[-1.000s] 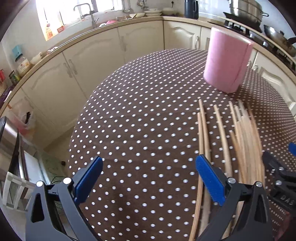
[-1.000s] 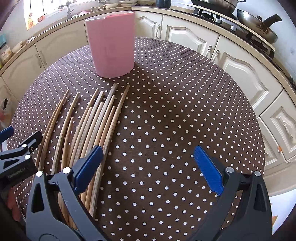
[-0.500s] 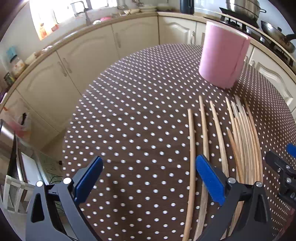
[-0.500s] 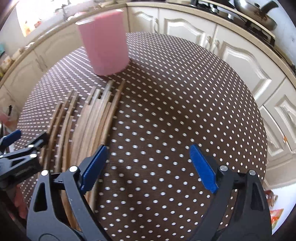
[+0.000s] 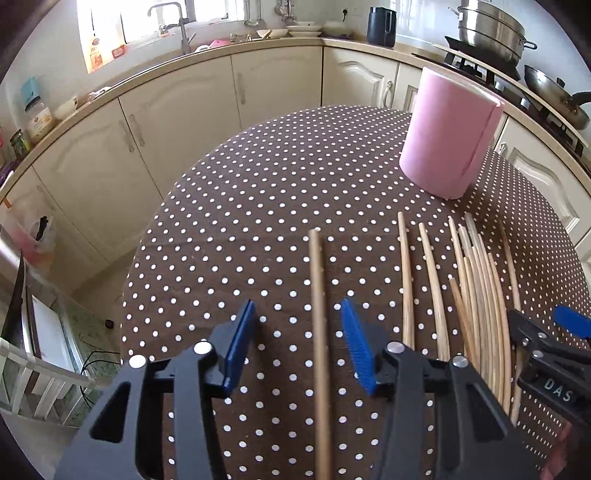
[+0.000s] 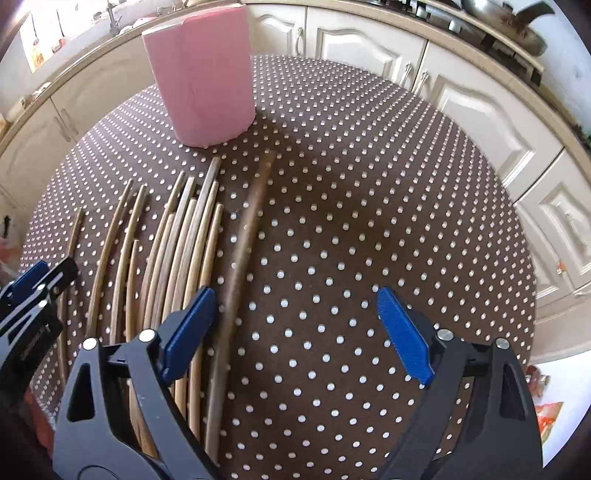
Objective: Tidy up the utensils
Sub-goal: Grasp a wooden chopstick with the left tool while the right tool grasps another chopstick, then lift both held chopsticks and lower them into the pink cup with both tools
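Observation:
Several wooden chopsticks (image 5: 480, 295) lie side by side on the brown dotted tablecloth (image 5: 240, 221), in front of an upright pink holder (image 5: 447, 136). One chopstick (image 5: 317, 314) lies apart to their left, between the jaws of my left gripper (image 5: 299, 349). Those jaws are closing, with a gap on each side of the stick. In the right wrist view the pink holder (image 6: 203, 74) stands behind the row of chopsticks (image 6: 173, 251). A blurred single chopstick (image 6: 236, 277) lies just inside the left pad of my right gripper (image 6: 295, 332), whose wide jaws are closing without pressing on it.
Cream kitchen cabinets (image 5: 258, 96) curve around the round table, with a sink (image 5: 177, 29) and a stove with pots (image 5: 491, 33) on the counter behind. A finger (image 5: 535, 347) of the right gripper shows at the left view's right edge.
The left jaws have narrowed a lot, and one chopstick now lies between them, apart from the row. The right jaws narrowed a little, and a chopstick shifted right, out of the bundle.

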A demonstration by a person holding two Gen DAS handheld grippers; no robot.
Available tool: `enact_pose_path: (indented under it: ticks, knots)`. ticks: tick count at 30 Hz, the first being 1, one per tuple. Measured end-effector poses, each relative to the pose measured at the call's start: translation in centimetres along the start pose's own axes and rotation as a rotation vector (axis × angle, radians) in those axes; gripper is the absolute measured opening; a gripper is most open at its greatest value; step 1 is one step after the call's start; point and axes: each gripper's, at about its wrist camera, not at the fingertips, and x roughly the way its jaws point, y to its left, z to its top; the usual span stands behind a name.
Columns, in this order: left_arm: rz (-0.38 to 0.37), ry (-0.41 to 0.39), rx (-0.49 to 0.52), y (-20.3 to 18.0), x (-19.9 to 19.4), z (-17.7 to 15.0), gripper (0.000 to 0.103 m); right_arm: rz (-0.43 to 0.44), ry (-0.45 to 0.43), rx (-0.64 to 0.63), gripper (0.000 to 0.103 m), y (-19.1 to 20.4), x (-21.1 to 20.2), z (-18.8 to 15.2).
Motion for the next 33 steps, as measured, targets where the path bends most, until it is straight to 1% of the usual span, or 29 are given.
enact_pose_path:
  ticks: [1,2,3,4,5,6,7,8,11,14,16,17,20,22,23,24,27,30,33]
  knots:
    - [0.002,-0.003,0.000,0.0,0.1,0.0,0.039,0.012,-0.008,-0.009,0.068,0.2,-0.1,0.1]
    - [0.002,-0.009,-0.009,0.2,0.1,0.1,0.025,0.021,-0.023,-0.024,0.047,0.4,-0.3,0.1]
    - [0.003,-0.011,-0.018,0.5,0.1,0.2,0.017,0.023,-0.031,-0.034,0.026,0.5,-0.4,0.1]
    - [-0.005,-0.009,-0.031,0.9,0.2,0.4,0.005,0.026,-0.037,-0.038,0.020,0.4,-0.5,0.0]
    - [-0.042,-0.005,-0.047,1.2,0.1,0.5,0.005,0.039,-0.045,-0.035,0.009,0.2,-0.5,0.0]
    - [-0.076,-0.004,-0.056,1.6,0.2,0.6,0.005,0.058,-0.049,-0.024,0.007,-0.2,-0.5,-0.1]
    - [-0.095,-0.005,-0.063,1.9,0.2,0.7,0.005,0.084,-0.050,-0.003,0.006,-0.9,-0.4,-0.1]
    - [-0.117,-0.009,-0.079,2.4,0.2,0.6,0.005,0.117,-0.048,0.016,0.006,-1.5,-0.4,0.0]
    - [-0.166,-0.006,-0.108,3.2,0.3,0.5,0.005,0.174,-0.053,0.057,0.006,-2.8,-0.6,-0.4]
    - [-0.243,0.012,-0.144,3.6,0.3,0.2,0.005,0.220,-0.117,0.063,0.006,-3.6,-1.5,-0.4]
    - [-0.255,0.012,-0.158,3.2,0.1,0.1,0.005,0.260,-0.190,0.049,0.006,-3.8,-2.8,-0.3]
    - [-0.261,-0.005,-0.156,2.8,-0.4,0.0,0.005,0.270,-0.224,0.044,0.006,-3.9,-3.4,-0.3]
    - [-0.261,-0.058,-0.151,2.3,-1.8,0.0,0.005,0.279,-0.309,0.054,0.006,-4.2,-4.7,-0.6]
    - [-0.216,-0.090,-0.172,2.3,-2.7,0.1,0.005,0.309,-0.395,0.086,0.006,-4.9,-6.0,-0.8]
    - [-0.187,-0.120,-0.183,2.3,-3.4,0.2,0.005,0.323,-0.425,0.092,0.006,-5.1,-6.5,-0.8]
    - [-0.182,-0.146,-0.191,2.3,-4.0,0.4,0.005,0.323,-0.458,0.094,0.006,-5.3,-7.2,-0.9]
    - [-0.183,-0.222,-0.209,2.5,-5.9,0.9,0.005,0.317,-0.518,0.103,0.006,-5.6,-8.5,-0.7]
    - [-0.175,-0.303,-0.200,2.0,-7.7,1.8,0.005,0.315,-0.575,0.113,0.006,-6.2,-9.5,-0.2]
    - [-0.195,-0.362,-0.188,1.3,-9.2,2.6,0.005,0.322,-0.634,0.130,0.006,-6.8,-10.9,0.4]
